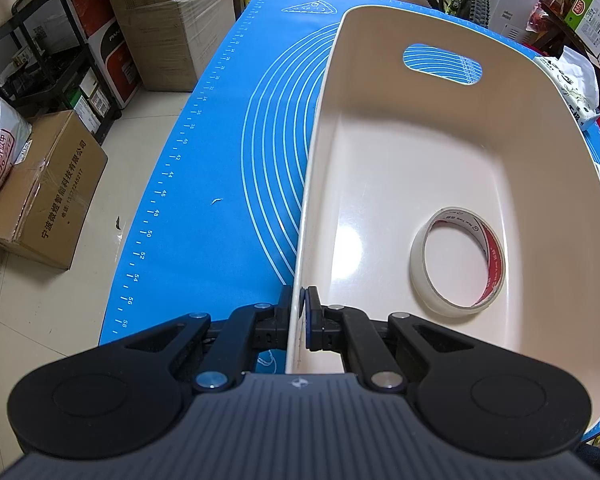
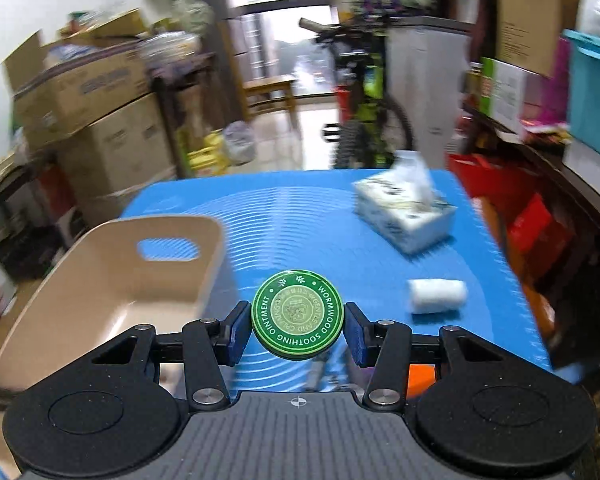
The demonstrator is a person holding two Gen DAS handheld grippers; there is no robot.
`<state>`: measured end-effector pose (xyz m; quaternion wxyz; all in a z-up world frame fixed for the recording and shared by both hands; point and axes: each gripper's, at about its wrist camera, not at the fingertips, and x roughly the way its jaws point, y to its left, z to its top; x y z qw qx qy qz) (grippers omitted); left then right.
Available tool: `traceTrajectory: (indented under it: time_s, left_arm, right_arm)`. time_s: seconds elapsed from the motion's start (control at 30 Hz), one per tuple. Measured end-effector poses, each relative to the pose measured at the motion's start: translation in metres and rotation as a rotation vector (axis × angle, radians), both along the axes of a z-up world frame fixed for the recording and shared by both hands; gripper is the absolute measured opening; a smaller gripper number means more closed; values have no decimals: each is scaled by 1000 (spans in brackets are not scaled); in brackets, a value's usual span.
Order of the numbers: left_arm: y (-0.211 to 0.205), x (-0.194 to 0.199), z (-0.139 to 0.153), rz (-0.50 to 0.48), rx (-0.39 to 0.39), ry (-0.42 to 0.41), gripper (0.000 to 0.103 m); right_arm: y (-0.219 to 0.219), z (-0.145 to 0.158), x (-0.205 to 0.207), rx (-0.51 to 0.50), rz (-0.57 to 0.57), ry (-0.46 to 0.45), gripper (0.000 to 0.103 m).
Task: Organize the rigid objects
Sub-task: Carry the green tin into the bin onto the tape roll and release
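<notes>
- Ointment tin (image 2: pixel 297 315), round, green lid, lettering facing the camera: clamped between the jaws of the right gripper (image 2: pixel 297 330), held above the blue mat (image 2: pixel 324 232) on the desk
- Cream basket (image 1: pixel 440 152) stands on the mat; in the right wrist view it sits left of the tin
- Left gripper (image 1: pixel 299 320): jaws closed on the basket's near left wall, one pad outside, one inside
- Tape roll (image 1: pixel 458 261) lies flat on the basket floor, near right
- Tissue pack (image 2: pixel 406 210) sits on the far right of the mat; white roll (image 2: pixel 437 295) lies nearer, right of the tin
</notes>
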<state>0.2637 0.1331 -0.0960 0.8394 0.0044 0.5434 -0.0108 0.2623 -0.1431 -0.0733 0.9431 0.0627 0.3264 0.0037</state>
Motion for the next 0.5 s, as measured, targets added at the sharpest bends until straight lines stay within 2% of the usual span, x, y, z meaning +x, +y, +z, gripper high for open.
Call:
traceTrajectory:
  time_s: [0.2,0.5]
  left_arm:
    - [0,0,0,-1,3,0,6]
    - [0,0,0,-2,7,-1,7]
  right_arm:
    - [49,-3,2,-63,126,17,54]
    - [99,-3,-2,-88,258,5,54]
